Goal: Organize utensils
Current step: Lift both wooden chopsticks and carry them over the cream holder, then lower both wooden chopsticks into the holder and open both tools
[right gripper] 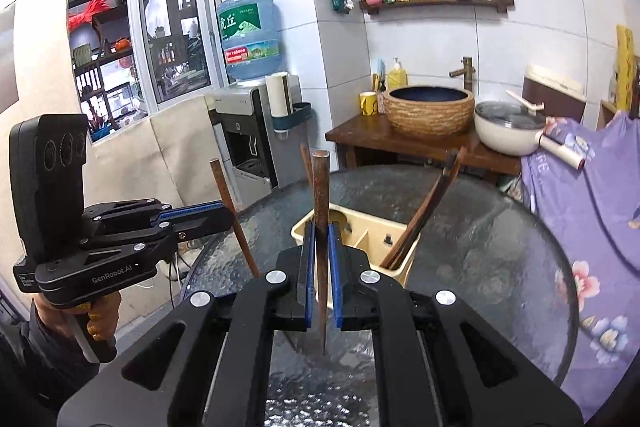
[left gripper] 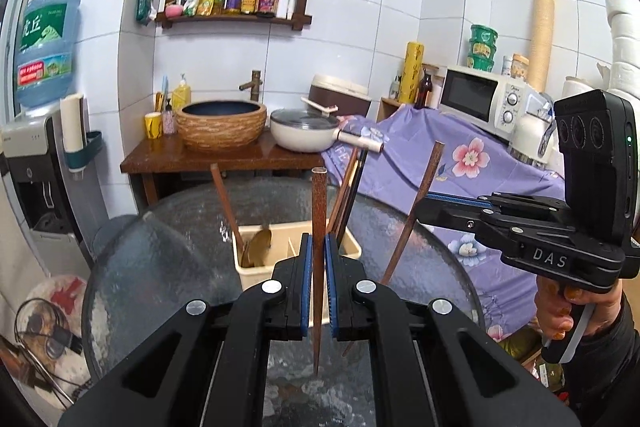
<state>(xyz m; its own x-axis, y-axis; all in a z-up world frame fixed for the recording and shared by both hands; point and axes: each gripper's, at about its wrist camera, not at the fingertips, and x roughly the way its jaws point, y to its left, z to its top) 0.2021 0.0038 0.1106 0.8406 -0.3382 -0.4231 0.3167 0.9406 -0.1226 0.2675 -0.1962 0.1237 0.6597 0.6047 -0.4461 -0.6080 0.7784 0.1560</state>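
Observation:
A beige utensil caddy (left gripper: 256, 269) with compartments stands on the round glass table (left gripper: 168, 259). It holds a wooden spoon (left gripper: 256, 247) on the left and several dark chopsticks (left gripper: 348, 187) on the right. My left gripper (left gripper: 319, 255) is shut on a brown chopstick (left gripper: 319, 203), held upright in front of the caddy. My right gripper (right gripper: 321, 247) is shut on another brown chopstick (right gripper: 321, 187), also upright; it shows in the left wrist view (left gripper: 416, 203) to the right of the caddy (right gripper: 360, 231). The left gripper's chopstick shows in the right wrist view (right gripper: 232, 211).
Behind the table a wooden counter (left gripper: 168, 155) carries a woven basin (left gripper: 221, 125), a white pan (left gripper: 304, 131) and a yellow cup (left gripper: 153, 125). A water dispenser (left gripper: 36, 155) stands left. A purple floral cloth (left gripper: 424, 155) and a microwave (left gripper: 480, 99) are right.

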